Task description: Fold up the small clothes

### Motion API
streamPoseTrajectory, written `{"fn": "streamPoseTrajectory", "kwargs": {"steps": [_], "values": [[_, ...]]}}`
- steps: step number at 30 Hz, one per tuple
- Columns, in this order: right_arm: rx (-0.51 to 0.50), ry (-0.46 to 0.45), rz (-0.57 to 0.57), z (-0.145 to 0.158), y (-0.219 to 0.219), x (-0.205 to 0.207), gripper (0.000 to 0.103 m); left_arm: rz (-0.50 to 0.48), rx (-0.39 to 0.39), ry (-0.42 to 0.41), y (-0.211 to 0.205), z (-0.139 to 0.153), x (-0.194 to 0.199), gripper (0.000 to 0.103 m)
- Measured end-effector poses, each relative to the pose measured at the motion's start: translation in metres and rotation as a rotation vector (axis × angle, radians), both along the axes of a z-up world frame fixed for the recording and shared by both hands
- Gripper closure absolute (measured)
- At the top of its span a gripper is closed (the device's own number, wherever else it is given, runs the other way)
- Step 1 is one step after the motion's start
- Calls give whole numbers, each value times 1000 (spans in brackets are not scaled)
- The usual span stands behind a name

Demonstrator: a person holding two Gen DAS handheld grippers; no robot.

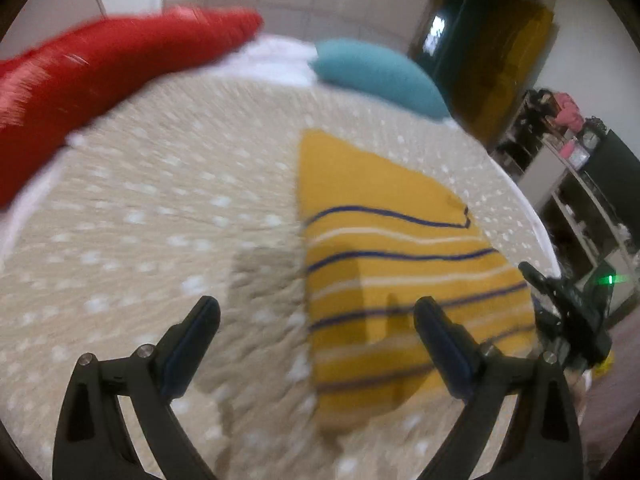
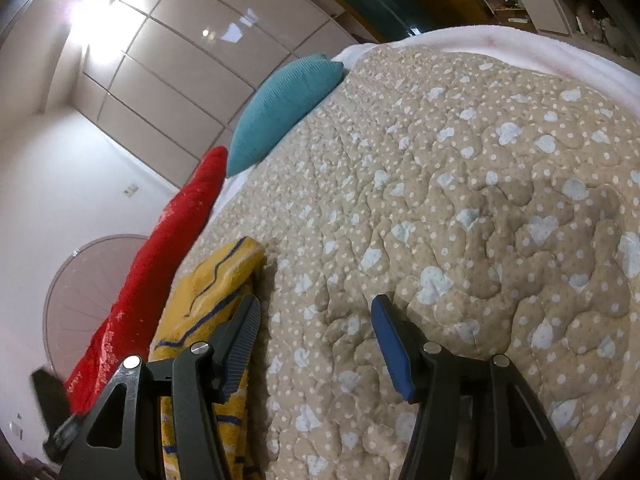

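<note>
The yellow striped garment (image 1: 384, 264) lies flat on the dotted quilt (image 1: 160, 216), near edge toward me. My left gripper (image 1: 316, 340) hangs wide and empty over its left edge; my right gripper (image 2: 316, 344) stands half open and empty, just right of the cloth. Next: pinch each near corner squarely, lift together, fold away evenly.

Both tools share one build — the left gripper (image 1: 316, 312) and the right gripper (image 2: 316, 308) have black, curved plastic arms with triangular cut-outs, round silver screws at the joints, and blue ribbed pads (image 2: 390, 350) lining the inner faces of the jaws.
</note>
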State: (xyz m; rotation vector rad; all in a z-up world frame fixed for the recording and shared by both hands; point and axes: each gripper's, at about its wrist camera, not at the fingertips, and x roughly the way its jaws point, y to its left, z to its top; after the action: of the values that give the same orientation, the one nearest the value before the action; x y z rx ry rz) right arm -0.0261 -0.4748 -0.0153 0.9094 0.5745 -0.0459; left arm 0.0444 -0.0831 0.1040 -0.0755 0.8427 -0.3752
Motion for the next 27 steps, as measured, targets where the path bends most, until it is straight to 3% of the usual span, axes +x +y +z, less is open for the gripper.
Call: {"fn": "streamPoseTrajectory", "kwargs": {"steps": [3, 5, 7, 10, 11, 14, 18, 23, 27], "values": [[-99, 109, 5, 18, 18, -9, 39, 72, 75, -198, 21, 24, -44, 5], [-166, 92, 26, 35, 45, -32, 31, 166, 151, -395, 32, 46, -79, 0], [-247, 88, 49, 50, 72, -52, 30, 201, 170, -526, 41, 62, -109, 0], [-421, 92, 51, 68, 115, -80, 25, 185, 184, -595, 40, 74, -132, 0], [-461, 92, 51, 71, 128, -88, 24, 151, 177, -581, 38, 74, -134, 0], [-486, 108, 50, 72, 153, -100, 23, 36, 114, -414, 26, 55, -126, 0], [-483, 144, 79, 65, 168, -102, 23, 3, 131, -223, 18, 15, -114, 0], [-624, 187, 98, 61, 189, -102, 21, 26, 225, -118, 5, -22, -101, 0], [-629, 231, 120, 48, 194, -100, 21, 14, 253, -44, 1, -47, -95, 0]]}}
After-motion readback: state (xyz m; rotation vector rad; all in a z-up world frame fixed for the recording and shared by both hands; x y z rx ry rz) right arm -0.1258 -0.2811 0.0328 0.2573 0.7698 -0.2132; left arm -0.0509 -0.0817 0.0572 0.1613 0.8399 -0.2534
